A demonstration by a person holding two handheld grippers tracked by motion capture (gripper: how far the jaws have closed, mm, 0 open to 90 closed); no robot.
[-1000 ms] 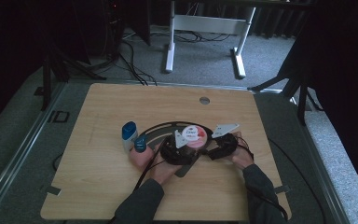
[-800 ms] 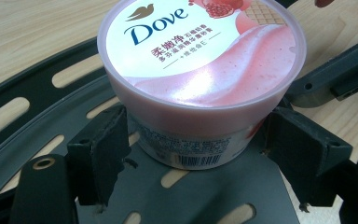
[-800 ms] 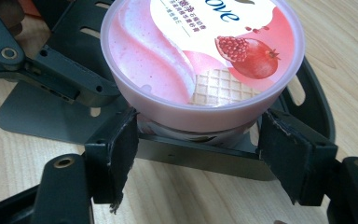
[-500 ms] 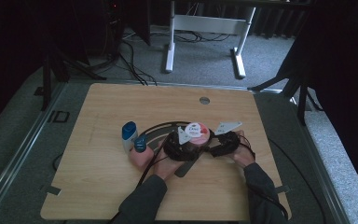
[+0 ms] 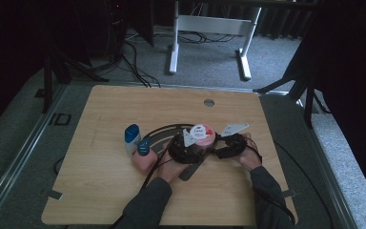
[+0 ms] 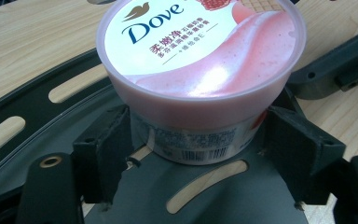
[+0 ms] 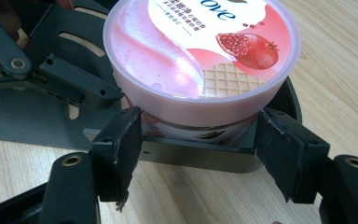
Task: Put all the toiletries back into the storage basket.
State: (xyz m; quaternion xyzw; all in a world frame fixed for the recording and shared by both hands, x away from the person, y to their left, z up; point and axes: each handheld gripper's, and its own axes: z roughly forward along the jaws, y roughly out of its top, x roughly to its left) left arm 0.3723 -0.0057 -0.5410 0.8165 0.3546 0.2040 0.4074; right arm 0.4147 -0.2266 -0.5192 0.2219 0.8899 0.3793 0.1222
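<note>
Pink plastic showed between both pairs of jaws: a round Dove tub (image 5: pixel 203 135) with a pomegranate and waffle print on its lid stood upright on a black slotted metal plate (image 6: pixel 200 191) that lay on the wooden table (image 5: pixel 100 191). In the left gripper view, the left gripper (image 6: pixel 198 140) had its two black jaws set on either side of the tub's lower wall, beneath the lid's overhanging rim, with both pads pressed against the label, so it was clenched on the tub. In the right gripper view, the right gripper (image 7: pixel 198 140) faced the same tub from the opposite side, its jaws flanking the wall under the rim; the near-left pad touched the tub, while at the other pad contact could not be made out, so whether this gripper truly gripped could not be told. Beyond the tub in that view lay the left gripper's black linkage. From above, the tub sat between the two grippers, and out past the left gripper stood a blue-capped white bottle (image 5: pixel 132 138) and, just beside it, a pink bottle with a blue cap (image 5: pixel 143 155).
</note>
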